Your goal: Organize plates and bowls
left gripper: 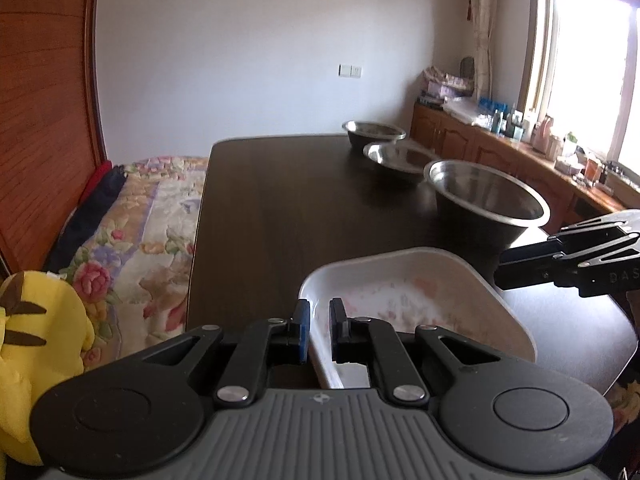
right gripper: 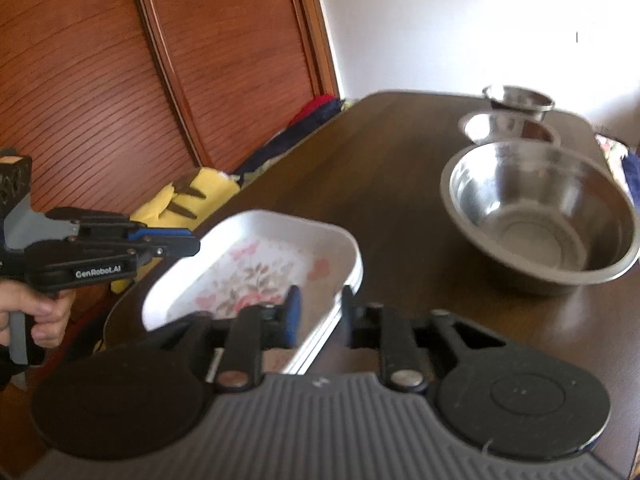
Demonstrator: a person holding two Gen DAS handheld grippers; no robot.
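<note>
A white rectangular plate with a pink flower print (left gripper: 420, 300) (right gripper: 248, 264) lies on the near end of the dark table; it looks like a stack of such plates. My left gripper (left gripper: 319, 320) has its fingers astride the plate's near rim, with a narrow gap. My right gripper (right gripper: 318, 312) straddles the plate's other rim, jaws apart. Three steel bowls stand in a row: a large one (left gripper: 486, 204) (right gripper: 540, 208), a middle one (left gripper: 400, 160) (right gripper: 508, 128) and a far one (left gripper: 374, 132) (right gripper: 518, 100).
The dark wooden table (left gripper: 300, 208) (right gripper: 392, 168) has a bed with a floral cover (left gripper: 152, 232) along its left side. A yellow plush toy (left gripper: 36, 352) (right gripper: 188, 200) lies beside the table. A wooden sideboard with clutter (left gripper: 520, 148) runs under the window.
</note>
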